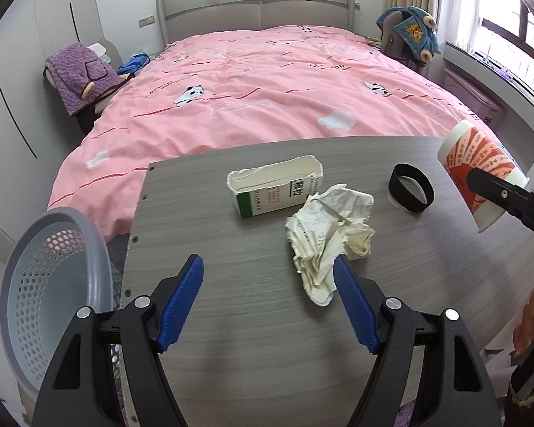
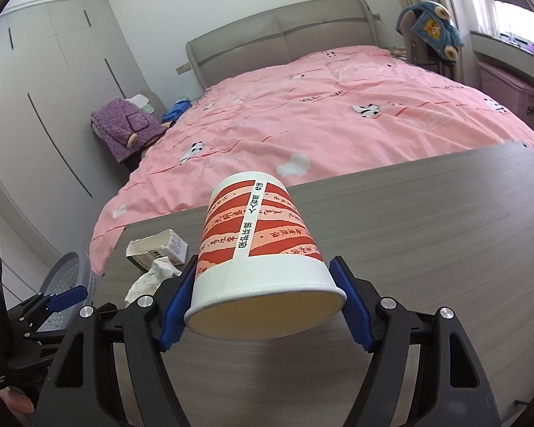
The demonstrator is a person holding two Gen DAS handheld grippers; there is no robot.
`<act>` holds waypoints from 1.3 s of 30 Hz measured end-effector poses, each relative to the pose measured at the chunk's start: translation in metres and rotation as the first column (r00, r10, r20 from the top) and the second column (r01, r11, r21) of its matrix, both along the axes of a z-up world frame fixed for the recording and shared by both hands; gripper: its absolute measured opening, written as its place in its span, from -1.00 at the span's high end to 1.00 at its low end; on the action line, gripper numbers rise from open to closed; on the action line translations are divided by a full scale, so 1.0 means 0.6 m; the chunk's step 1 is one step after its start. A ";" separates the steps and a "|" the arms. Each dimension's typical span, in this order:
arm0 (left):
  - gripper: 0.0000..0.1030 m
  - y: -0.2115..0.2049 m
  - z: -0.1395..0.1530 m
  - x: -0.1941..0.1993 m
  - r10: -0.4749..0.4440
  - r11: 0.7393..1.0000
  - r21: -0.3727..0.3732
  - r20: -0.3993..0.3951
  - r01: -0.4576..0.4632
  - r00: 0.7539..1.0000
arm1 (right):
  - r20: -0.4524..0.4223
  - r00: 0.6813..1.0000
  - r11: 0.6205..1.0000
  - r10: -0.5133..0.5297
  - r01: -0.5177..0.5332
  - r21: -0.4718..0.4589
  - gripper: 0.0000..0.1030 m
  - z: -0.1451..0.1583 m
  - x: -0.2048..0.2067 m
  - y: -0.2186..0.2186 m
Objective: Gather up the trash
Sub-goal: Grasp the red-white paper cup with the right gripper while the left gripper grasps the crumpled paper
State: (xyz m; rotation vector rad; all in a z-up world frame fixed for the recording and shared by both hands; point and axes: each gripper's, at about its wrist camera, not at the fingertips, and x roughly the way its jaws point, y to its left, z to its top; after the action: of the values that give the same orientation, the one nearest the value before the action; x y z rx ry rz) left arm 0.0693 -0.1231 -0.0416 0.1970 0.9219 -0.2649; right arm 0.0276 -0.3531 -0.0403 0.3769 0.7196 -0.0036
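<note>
One cup is clamped at its rim end by the right tool, tipped over above the surface — base toward 12 o'clock, mouth toward the camera. The left tool is held wide open, empty — one paper wad at its 1 o'clock, one box beyond, one basket at 9 o'clock.

Paper cup: red-and-white, printed Chinese text, tipped on side, open rim toward camera, base pointing away; clamped at both sides between blue pads, lifted above table.

Crumpled paper: off-white, creased, faint print, lying on grey wood-grain table, just beside box.

Box: small white-and-green carton, top torn open, lying lengthwise mid-table behind paper.

Black band: closed loop, standing on edge, right of box, apart from paper.

Basket: grey, perforated wall, at table's left edge, below tabletop level.
</note>
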 end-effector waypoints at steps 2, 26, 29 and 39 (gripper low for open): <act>-0.40 -0.005 -0.003 0.003 -0.008 1.000 -0.006 -0.005 0.008 1.000 | -0.003 1.000 1.000 -0.010 0.010 0.003 -0.36 -0.003 -0.006 -0.005; -0.40 -0.084 -0.063 0.054 -0.107 0.993 -0.062 -0.103 0.101 0.989 | -0.005 0.999 0.996 -0.044 0.045 0.071 -0.37 -0.029 -0.056 -0.020; -0.38 -0.086 -0.072 0.060 -0.102 0.993 -0.063 -0.111 0.095 0.989 | -0.006 0.999 0.996 -0.040 0.041 0.075 -0.37 -0.032 -0.055 -0.018; -0.07 -0.078 -0.068 0.049 -0.087 0.995 -0.050 -0.084 0.083 0.993 | -0.009 1.000 0.997 -0.026 0.027 0.072 -0.37 -0.034 -0.058 -0.004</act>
State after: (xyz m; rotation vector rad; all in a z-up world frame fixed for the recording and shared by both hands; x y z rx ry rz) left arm 0.0986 -0.1701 -0.0825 0.1834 0.9929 -0.3757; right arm -0.0074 -0.3557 -0.0607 0.4552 0.7244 -0.0043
